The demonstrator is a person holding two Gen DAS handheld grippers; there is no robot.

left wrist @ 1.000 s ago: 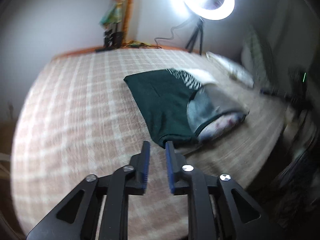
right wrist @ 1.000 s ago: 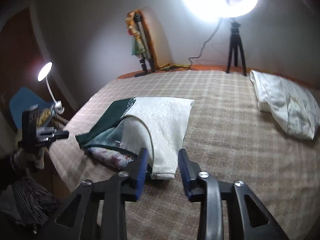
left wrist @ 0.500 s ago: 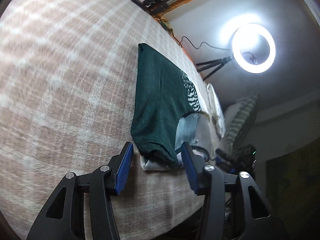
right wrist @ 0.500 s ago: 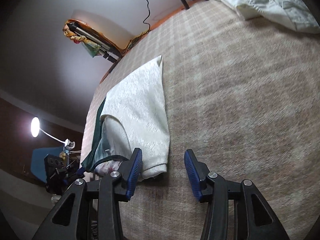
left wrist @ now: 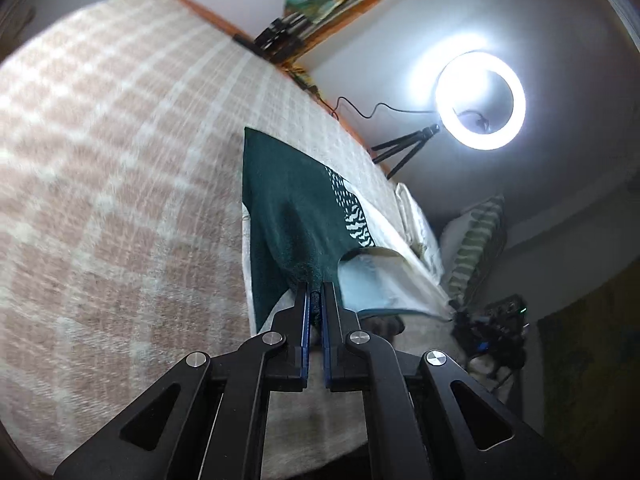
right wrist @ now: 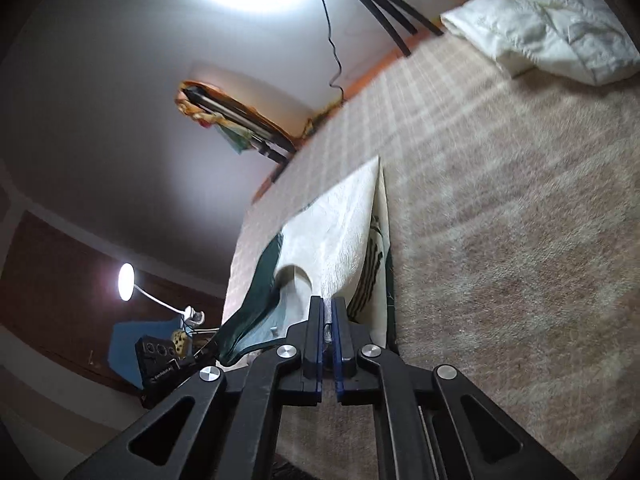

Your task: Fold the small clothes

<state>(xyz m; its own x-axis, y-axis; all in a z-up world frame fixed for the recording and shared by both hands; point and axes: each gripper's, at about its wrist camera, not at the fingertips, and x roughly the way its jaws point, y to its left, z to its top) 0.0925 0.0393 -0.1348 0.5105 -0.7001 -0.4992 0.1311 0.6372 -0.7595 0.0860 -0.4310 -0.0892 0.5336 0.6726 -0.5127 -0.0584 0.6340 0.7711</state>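
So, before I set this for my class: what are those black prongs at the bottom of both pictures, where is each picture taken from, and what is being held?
There is no robot here. A person holds a two-finger tool in each hand, and a wide-angle camera on each looks along its fingers. One picture comes from the left gripper, the other from the right gripper. Both look across a bed with a checked blanket. On it lies a small green and white garment; each gripper is shut on one near edge of it. A white pillow lies further off, and a ring light stands behind the bed.
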